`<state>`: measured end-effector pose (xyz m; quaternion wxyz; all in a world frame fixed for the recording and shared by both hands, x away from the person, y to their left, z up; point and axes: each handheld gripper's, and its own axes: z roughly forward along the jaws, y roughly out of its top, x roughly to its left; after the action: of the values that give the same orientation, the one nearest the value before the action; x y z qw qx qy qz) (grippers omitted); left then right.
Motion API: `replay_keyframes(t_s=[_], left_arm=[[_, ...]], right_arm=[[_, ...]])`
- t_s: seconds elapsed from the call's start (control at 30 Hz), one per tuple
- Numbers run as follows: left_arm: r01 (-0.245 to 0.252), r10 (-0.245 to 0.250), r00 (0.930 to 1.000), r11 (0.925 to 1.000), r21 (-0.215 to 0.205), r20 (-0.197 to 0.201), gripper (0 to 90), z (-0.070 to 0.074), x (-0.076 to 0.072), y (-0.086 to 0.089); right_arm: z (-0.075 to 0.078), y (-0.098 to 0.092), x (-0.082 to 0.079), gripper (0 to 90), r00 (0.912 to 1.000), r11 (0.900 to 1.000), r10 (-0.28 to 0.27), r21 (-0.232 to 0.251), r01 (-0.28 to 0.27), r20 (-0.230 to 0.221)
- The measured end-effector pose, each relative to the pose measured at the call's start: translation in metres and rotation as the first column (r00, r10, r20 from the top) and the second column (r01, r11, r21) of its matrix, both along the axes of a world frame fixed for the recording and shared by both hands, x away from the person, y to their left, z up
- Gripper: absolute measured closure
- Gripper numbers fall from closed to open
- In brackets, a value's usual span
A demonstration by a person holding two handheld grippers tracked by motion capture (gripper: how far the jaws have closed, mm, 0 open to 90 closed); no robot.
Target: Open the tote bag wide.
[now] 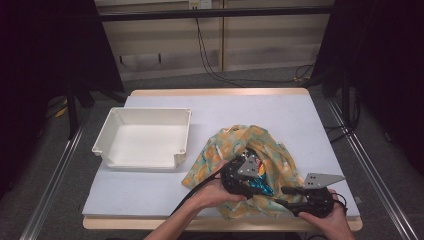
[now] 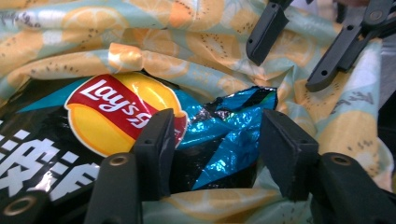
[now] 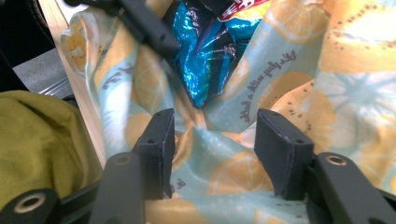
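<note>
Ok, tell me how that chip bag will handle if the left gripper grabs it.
The chip bag looks puffy yet crinkled, so probably light and easily crushed. Its glossy foil may slip between the left gripper jaws, which stand open around its crumpled blue end. It sits in the soft fabric bag, which could drag along.

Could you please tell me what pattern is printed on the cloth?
Orange citrus slices on pale teal cloth, clearest in the right gripper view.
</note>
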<state>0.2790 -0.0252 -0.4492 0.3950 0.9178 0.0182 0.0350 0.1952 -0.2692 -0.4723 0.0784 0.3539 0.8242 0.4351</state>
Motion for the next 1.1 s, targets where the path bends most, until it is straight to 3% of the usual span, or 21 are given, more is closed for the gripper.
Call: replay_keyframes(t_s=[0.17,0.27,0.37,0.47,0.53,0.6,0.73,0.83,0.87,0.9,0.97,1.0,1.1], left_arm=[[0.038,-0.038,0.9993,0.9987,0.034,0.002,37.7,-0.005,-0.008,-0.004],[0.026,-0.027,0.9994,0.9988,0.041,0.02,38.5,-0.009,-0.007,-0.005],[0.008,-0.011,0.9983,0.999,0.044,0.057,45.2,-0.011,-0.006,-0.006],[-0.008,0.002,0.9941,0.9981,0.06,0.109,46.5,-0.013,-0.009,-0.008],[-0.022,0.018,0.9951,0.9988,0.043,0.097,46.3,-0.014,-0.01,-0.008],[-0.016,0.011,0.9935,0.9988,0.047,0.113,46.5,-0.015,-0.01,-0.007],[-0.051,0.043,0.9864,0.9974,0.05,0.159,48.2,-0.019,-0.015,-0.009],[-0.065,0.056,0.9857,0.9964,0.054,0.159,53.8,-0.019,-0.014,-0.009],[-0.052,0.043,0.9913,0.9966,0.065,0.124,56.9,-0.02,-0.011,-0.01],[-0.061,0.053,0.9911,0.9963,0.061,0.122,64.4,-0.021,-0.011,-0.009],[-0.069,0.062,0.9906,0.9958,0.06,0.122,68.3,-0.022,-0.012,-0.009],[-0.063,0.055,0.9929,0.9957,0.068,0.105,74.2,-0.021,-0.011,-0.009],[-0.063,0.062,0.9979,0.9975,0.034,0.02,86.5,-0.02,-0.005,-0.005]], right_arm=[[0.0,0.001,0.002,45.2,0.9999,1.0,-0.01,-0.004,0.01,-0.005],[-0.001,-0.001,0.003,44.5,0.9999,1.0,-0.016,0.001,0.016,-0.004],[-0.002,-0.002,0.003,44.4,0.9997,1.0,-0.02,0.002,0.02,-0.009],[-0.003,-0.002,0.004,44.2,0.9997,1.0,-0.022,-0.001,0.022,-0.013],[-0.003,-0.002,0.004,44.0,0.9998,1.0,-0.018,-0.002,0.018,-0.012],[-0.003,-0.001,0.005,43.9,0.9997,1.0,-0.021,-0.003,0.021,-0.01],[-0.002,0.0,0.006,43.2,0.9997,1.0,-0.023,-0.005,0.023,-0.011],[-0.002,0.001,0.007,43.1,0.9998,1.0,-0.02,-0.005,0.02,-0.008],[-0.002,0.002,0.007,43.1,0.9998,1.0,-0.02,-0.004,0.02,-0.007],[-0.001,0.002,0.007,43.1,0.9998,1.0,-0.018,-0.005,0.018,-0.003],[0.0,0.004,0.007,43.2,0.9998,1.0,-0.02,-0.007,0.02,0.001],[0.0,0.004,0.008,43.3,0.9998,1.0,-0.017,-0.005,0.017,0.002],[0.001,0.004,0.009,43.5,0.9999,1.0,-0.015,-0.005,0.015,0.005]])
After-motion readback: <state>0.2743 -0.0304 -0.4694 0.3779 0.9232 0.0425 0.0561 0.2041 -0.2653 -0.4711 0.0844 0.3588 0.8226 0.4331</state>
